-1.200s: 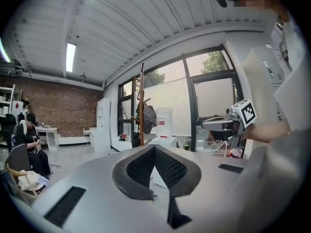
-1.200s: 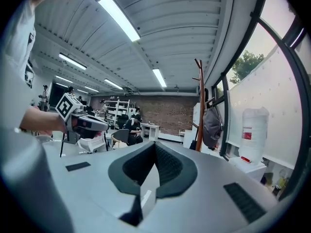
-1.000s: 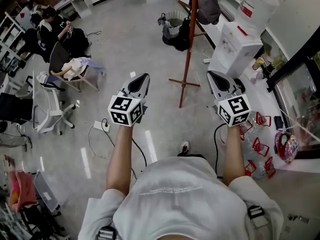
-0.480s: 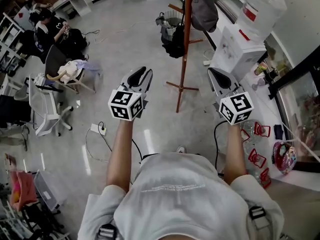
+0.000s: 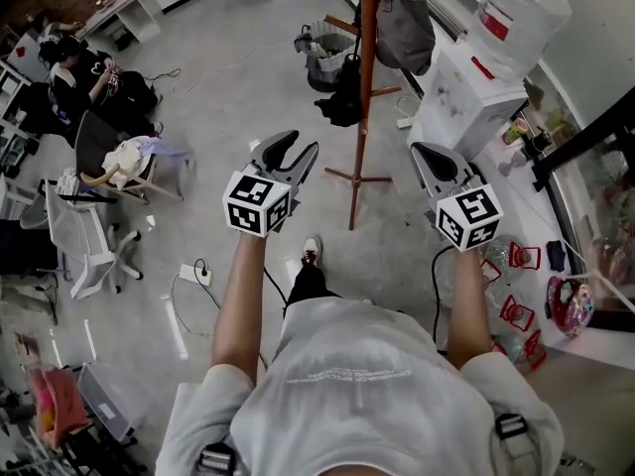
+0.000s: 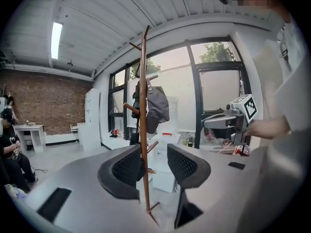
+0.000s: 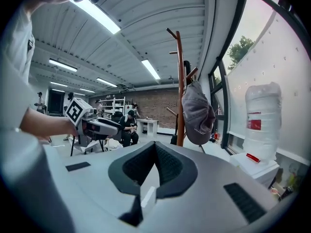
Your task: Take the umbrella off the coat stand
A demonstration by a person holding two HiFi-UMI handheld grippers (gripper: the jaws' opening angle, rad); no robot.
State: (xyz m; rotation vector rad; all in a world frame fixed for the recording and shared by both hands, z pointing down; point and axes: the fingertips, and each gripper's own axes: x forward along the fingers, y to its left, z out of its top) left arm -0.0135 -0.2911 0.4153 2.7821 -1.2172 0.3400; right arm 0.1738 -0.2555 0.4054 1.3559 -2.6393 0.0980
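1. Readable text: none. The marker cubes carry black-and-white square codes only. The red label on the water bottle is too small to read, and so is the print line across the back of the person's shirt.
2. Containers: the big clear water bottle sits upside down on the white dispenser, right of the stand by the window. I can't tell its fill level.
3. A grey bag hangs high on the stand's right side. It bulges, but its contents are not visible.
4. A bin stands on the floor beyond the stand with dark stuff piled around it. What's inside can't be made out.
5. The umbrella looks like the black folded bundle hanging low on the left of the coat stand, close against the pole. It is narrow at the top and wider at the bottom. Handle and strap can't be made out, so the ID is not certain.
6. The stand is a brown wooden pole with angled pegs and a cross-shaped foot, on the grey floor ahead of both grippers and well apart from them.
7. The left gripper has its jaws apart and opening, with nothing between the pads. The pole shows through the gap, far behind.
8. The right gripper has its jaw tips pressed together and holds nothing.
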